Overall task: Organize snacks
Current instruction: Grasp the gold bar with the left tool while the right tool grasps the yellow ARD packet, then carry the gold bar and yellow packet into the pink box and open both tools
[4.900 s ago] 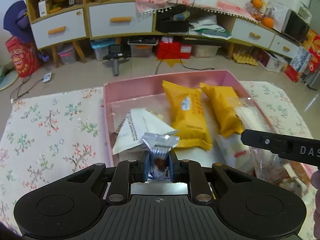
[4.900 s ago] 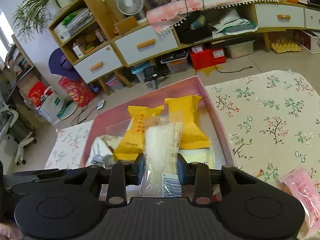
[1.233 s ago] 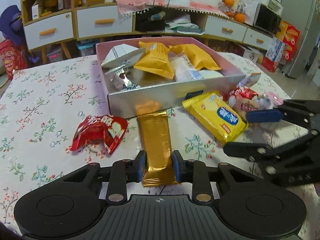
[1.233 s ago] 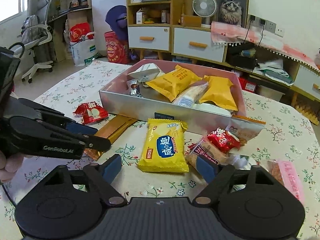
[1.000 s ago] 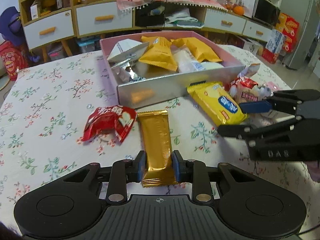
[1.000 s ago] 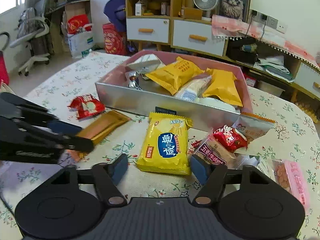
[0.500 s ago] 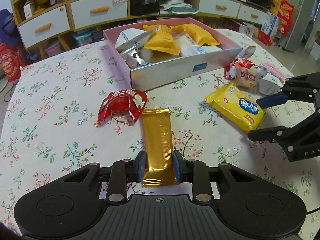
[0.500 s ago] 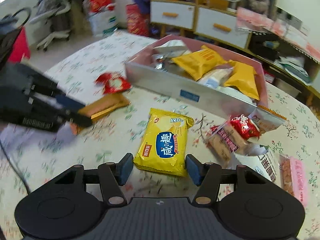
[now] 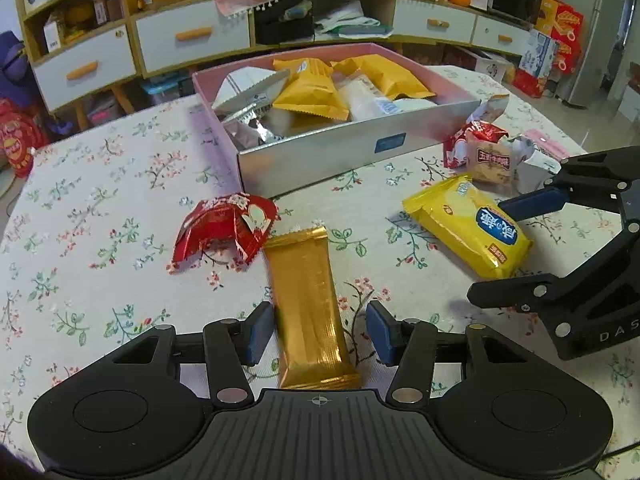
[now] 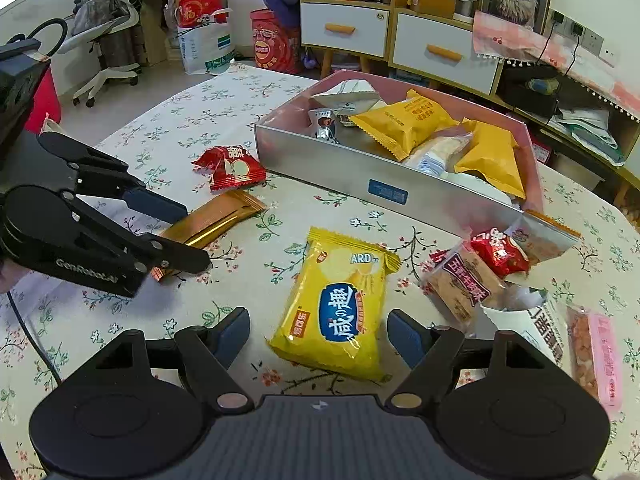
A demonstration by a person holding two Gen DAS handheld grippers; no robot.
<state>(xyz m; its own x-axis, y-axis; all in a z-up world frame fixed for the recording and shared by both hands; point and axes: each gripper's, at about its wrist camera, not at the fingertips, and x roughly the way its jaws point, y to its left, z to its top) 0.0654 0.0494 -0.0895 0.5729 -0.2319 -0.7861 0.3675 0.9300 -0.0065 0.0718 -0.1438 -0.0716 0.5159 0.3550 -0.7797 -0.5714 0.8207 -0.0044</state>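
Observation:
A gold snack bar [image 9: 308, 304] lies on the flowered tablecloth between the open fingers of my left gripper [image 9: 318, 334]; the pads stand apart from it. It also shows in the right wrist view [image 10: 212, 220]. A yellow snack pack [image 10: 340, 304] lies flat between the open fingers of my right gripper [image 10: 318, 338], also seen in the left wrist view [image 9: 468, 224]. The pink and silver box [image 9: 320, 156] behind holds several snacks.
A red wrapper [image 9: 224, 228] lies left of the gold bar. Several small packets [image 10: 492, 268] and a pink packet [image 10: 596, 352] lie at the right of the table. Cabinets and drawers [image 9: 192, 40] stand behind the table.
My left gripper has opened and let go of the gold bar, which now lies on the table. Both grippers have drawn back from the box; the right one stays open around the yellow pack.

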